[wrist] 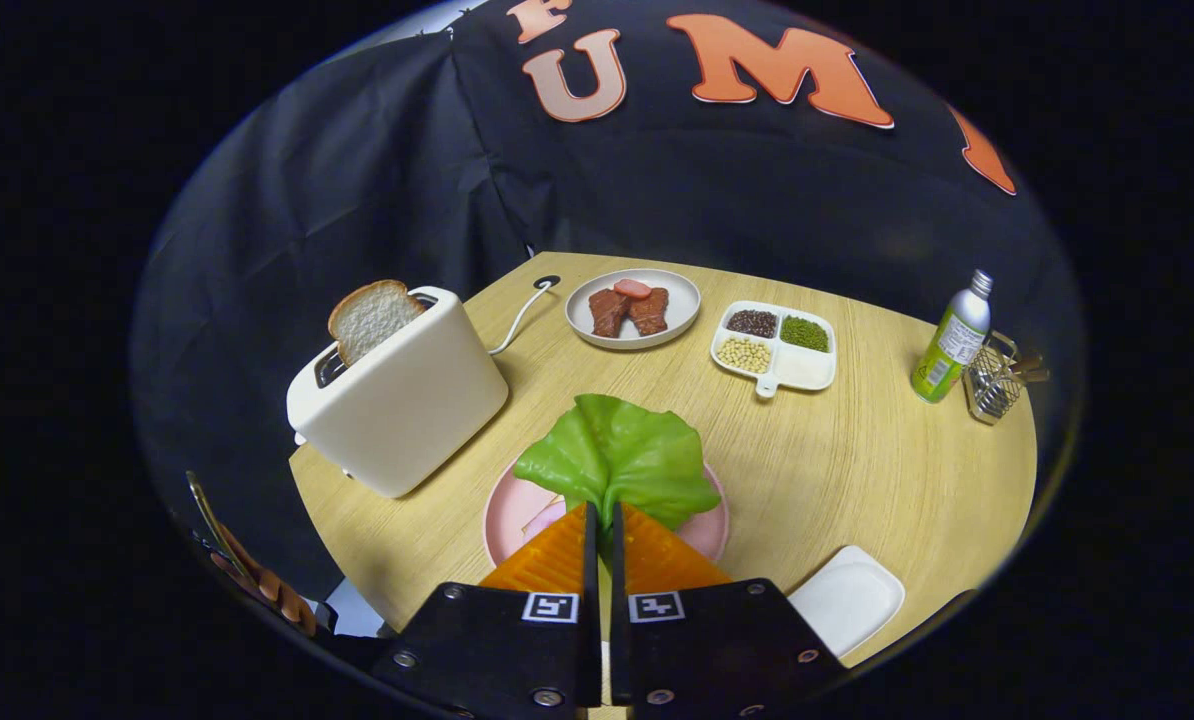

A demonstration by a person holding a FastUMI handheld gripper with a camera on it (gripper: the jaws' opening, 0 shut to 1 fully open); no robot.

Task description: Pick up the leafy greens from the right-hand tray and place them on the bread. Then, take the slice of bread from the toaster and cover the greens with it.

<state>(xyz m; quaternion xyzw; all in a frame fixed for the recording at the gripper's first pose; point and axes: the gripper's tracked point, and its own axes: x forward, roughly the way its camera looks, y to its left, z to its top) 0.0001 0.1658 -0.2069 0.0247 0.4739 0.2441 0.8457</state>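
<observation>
Two fingers of the tool (pixel 602 520), showing at the bottom centre of the frame, are pressing nearly together and pinching the stem end of the leafy greens (pixel 617 458), with only a thin gap showing between them. A broad, ruffled green leaf is fanning out just ahead of the fingertips, hanging over a pink plate (pixel 505 510) that is sitting on the round wooden worktop (pixel 857 480) in the lower middle of the frame. Something pale is peeking out on the plate under the leaf, beside the left finger, but it is too hidden to identify as the bread. At centre left, a cream toaster (pixel 402 395) is standing on the worktop with a slice of bread (pixel 369 316) sticking up out of its slot, and its white cord is trailing toward the back of the worktop. Beyond the greens, upper centre, a pale round plate (pixel 589 310) is carrying pieces of reddish-brown meat. Just right of it, a white divided dish (pixel 807 370) is holding dark beans, green beans and pale beans in separate compartments. At the far right, a green bottle with a silver cap (pixel 952 345) is standing beside a small wire basket (pixel 992 385). In the lower right, near the worktop's edge, a white square tray (pixel 849 598) is lying.
</observation>
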